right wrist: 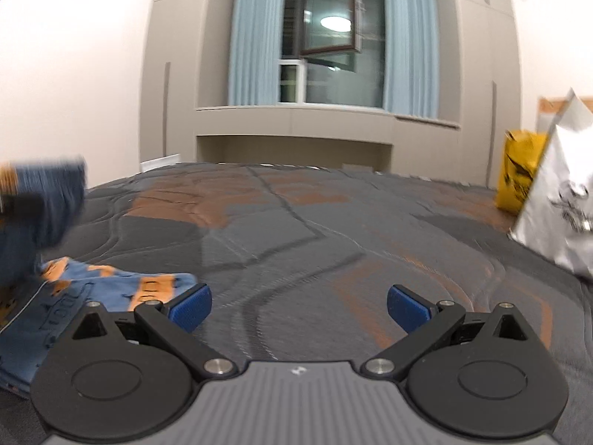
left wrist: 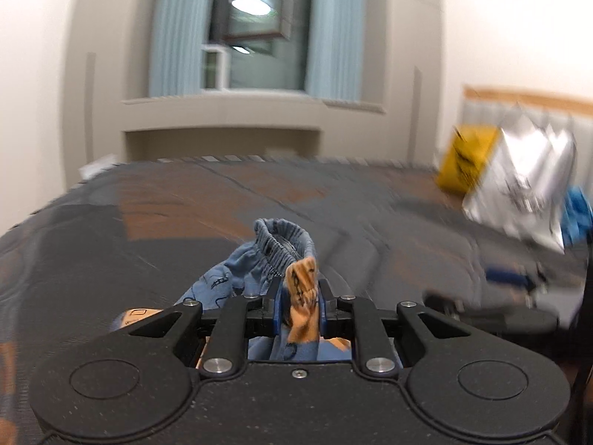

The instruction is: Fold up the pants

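The pants [left wrist: 274, 256] are blue with orange patches and a gathered elastic waistband. My left gripper [left wrist: 301, 296] is shut on a bunch of the pants' fabric and holds it above the bed. In the right wrist view the pants [right wrist: 96, 289] lie at the lower left, with a lifted part blurred at the far left edge. My right gripper [right wrist: 299, 306] is open and empty, just right of the pants, low over the quilt.
The bed has a grey and brown quilted cover [right wrist: 333, 230]. A yellow bag [right wrist: 519, 170] and a silver-white bag [right wrist: 559, 193] stand at its right side. A window with blue curtains [right wrist: 255, 33] is on the far wall.
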Action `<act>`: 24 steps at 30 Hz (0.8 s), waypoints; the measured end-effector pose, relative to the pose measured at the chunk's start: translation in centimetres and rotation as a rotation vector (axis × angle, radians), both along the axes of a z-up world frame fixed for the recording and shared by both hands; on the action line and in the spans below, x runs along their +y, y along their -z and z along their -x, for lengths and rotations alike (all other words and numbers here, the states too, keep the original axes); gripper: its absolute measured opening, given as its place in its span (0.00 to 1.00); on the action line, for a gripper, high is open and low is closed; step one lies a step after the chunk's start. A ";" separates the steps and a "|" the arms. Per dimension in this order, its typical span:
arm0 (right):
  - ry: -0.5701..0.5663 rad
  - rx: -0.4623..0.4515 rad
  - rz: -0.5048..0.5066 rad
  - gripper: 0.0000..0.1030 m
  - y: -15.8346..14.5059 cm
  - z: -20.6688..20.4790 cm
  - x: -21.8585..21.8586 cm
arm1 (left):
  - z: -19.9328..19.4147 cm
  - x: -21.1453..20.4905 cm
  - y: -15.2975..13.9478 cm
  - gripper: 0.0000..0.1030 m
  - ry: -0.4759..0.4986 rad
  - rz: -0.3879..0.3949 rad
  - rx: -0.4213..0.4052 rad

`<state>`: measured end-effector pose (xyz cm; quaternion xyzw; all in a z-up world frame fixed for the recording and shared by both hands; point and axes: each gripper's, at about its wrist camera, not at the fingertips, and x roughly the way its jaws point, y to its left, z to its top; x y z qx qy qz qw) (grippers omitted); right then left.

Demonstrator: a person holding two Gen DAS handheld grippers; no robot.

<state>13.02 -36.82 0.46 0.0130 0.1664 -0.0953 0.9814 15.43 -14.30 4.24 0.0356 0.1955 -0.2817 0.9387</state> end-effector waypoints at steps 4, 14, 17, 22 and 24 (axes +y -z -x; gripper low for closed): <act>0.004 0.016 -0.079 1.00 0.9 0.1 -1.9 | -0.2 -2.6 3.2 0.34 0.063 -0.101 0.075; 0.018 0.040 -0.206 1.00 1.7 -0.4 -3.7 | 1.9 0.6 3.8 0.89 0.039 -0.106 0.027; -0.053 0.007 -0.259 1.00 1.6 -0.2 -3.4 | 2.5 1.6 4.2 0.94 -0.009 -0.158 0.012; -0.301 -0.042 -0.349 1.00 1.2 0.1 -2.6 | 3.3 2.0 4.6 0.99 -0.058 -0.241 0.006; -0.355 -0.024 -0.322 1.00 1.0 -0.1 -1.6 | 3.9 2.1 4.6 0.99 -0.063 -0.259 -0.007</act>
